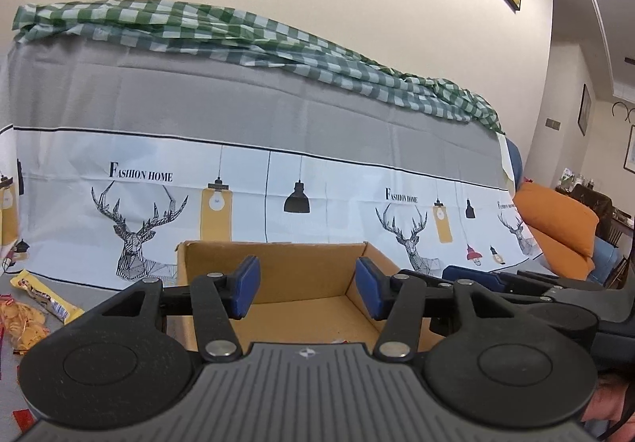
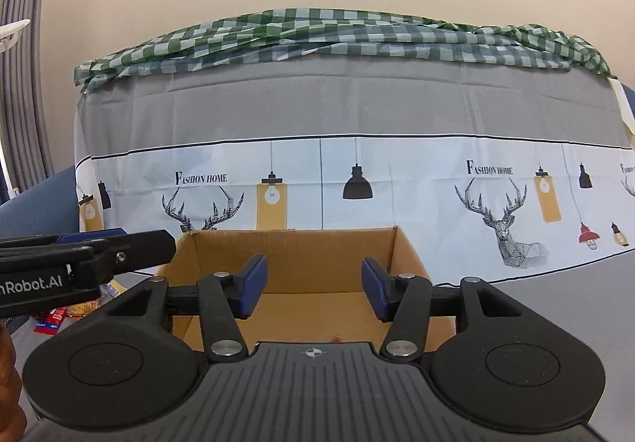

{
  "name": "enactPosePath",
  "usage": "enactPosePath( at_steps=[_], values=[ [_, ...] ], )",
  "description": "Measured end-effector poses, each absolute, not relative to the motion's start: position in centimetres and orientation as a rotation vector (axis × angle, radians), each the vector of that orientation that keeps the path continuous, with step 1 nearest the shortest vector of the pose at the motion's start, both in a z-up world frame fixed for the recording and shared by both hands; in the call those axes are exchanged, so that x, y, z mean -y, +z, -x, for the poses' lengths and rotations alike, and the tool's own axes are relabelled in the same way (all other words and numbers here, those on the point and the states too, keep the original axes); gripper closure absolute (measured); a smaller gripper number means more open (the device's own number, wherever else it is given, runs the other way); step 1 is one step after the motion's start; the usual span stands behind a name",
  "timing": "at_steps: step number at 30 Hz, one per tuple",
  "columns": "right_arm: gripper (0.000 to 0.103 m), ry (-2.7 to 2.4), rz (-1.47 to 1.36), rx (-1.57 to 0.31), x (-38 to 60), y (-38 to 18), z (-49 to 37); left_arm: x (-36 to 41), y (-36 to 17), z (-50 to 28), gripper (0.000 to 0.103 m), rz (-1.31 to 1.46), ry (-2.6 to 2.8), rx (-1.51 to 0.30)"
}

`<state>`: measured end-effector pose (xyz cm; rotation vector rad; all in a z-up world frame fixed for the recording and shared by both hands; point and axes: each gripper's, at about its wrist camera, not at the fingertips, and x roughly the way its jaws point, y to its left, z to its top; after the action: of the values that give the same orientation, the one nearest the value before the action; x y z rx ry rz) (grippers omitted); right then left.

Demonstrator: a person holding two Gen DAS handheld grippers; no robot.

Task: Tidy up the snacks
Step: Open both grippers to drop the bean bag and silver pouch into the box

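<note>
The open brown cardboard box [image 1: 301,283] is empty apart from a small red scrap at its near edge, and it sits in the lower middle of both wrist views on the grey cloth-covered table [image 2: 563,283], with its long axis running left to right. A long yellow snack bar wrapper [image 1: 45,297] lies at the lower left of the left wrist view, pointing from upper left to lower right, beside a clear bag of yellow chips [image 1: 24,323]. The left gripper [image 1: 307,289] and the right gripper [image 2: 309,293] both hover over the box with blue pads apart, gripping nothing, the snacks well to their left.
</note>
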<state>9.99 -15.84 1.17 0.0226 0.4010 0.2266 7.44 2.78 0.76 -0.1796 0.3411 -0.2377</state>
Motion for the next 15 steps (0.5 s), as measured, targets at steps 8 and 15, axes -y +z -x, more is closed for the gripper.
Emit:
enactPosePath(
  at_steps=[8, 15],
  values=[
    [0.042, 0.250, 0.002, -0.406, 12.5, 1.0, -9.2, -6.3, 0.3, -5.6, 0.068, 0.128, -0.203, -0.419],
    [0.042, 0.306, -0.049, -0.430, 8.2, 1.1, -8.0, -12.2, 0.1, -6.1, 0.092, 0.086, -0.132, -0.590]
  ],
)
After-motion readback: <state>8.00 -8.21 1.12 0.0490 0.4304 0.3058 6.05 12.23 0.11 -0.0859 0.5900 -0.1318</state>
